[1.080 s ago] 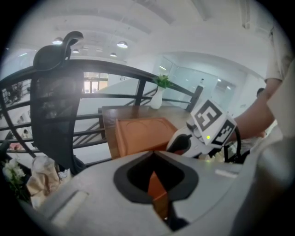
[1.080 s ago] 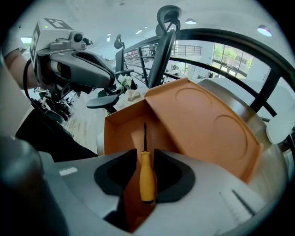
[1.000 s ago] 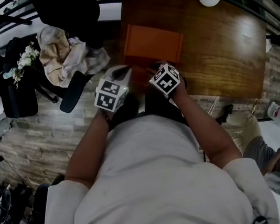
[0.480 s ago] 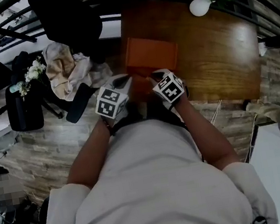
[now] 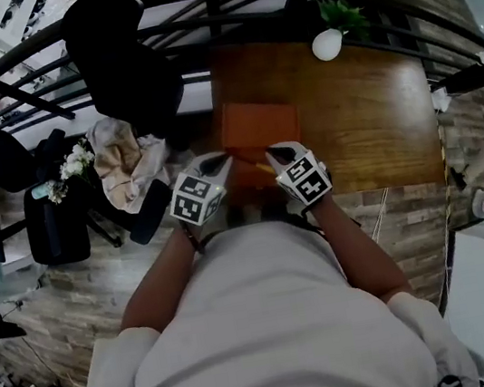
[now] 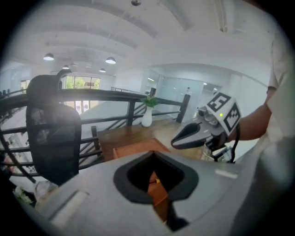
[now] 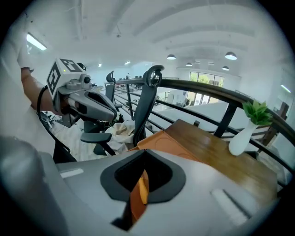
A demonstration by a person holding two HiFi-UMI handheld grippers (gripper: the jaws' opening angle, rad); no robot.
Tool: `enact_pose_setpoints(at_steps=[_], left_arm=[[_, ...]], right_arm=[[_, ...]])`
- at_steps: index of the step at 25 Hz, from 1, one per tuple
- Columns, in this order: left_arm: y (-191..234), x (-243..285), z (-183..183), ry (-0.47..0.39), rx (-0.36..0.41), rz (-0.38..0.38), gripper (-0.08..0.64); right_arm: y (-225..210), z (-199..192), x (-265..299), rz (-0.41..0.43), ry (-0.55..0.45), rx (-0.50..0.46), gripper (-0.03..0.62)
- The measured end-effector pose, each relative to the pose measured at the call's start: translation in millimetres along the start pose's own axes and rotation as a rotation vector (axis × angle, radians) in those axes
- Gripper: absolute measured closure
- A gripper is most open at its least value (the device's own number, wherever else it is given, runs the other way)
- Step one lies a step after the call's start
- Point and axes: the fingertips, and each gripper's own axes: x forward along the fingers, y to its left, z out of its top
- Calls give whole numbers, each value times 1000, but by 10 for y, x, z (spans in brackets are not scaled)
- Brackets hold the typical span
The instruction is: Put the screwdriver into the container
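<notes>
Placement apparently done; withdrawal stage. The screwdriver (image 5: 263,168), seen as a yellow sliver, seems to lie in the near part of the orange container (image 5: 257,121) on the tabletop (image 5: 366,112); nothing else shows inside. The right claw (image 5: 279,150) has just closed on nothing; the left claw (image 5: 216,160) is likewise closed and empty. Both are above the container's near edge. Next: confirm the tool sits fully inside.

The container (image 5: 258,126) sits on the table (image 5: 373,125), before the vase (image 5: 327,44).
</notes>
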Motion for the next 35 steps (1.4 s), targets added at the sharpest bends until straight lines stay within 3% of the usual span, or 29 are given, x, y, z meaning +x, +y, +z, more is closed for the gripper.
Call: enact_pose_setpoints(at_steps=[15, 24, 35], left_arm=[[-290, -301, 294, -94, 54, -86, 557], [-640, -364, 493, -136, 63, -92, 557], [-1192, -252, 442, -141, 27, -27, 557]], right_arm=[[56, 221, -642, -133, -145, 38, 584], [39, 231, -1224, -107, -246, 97, 584], [-93, -294, -1674, -41, -267, 133, 584]])
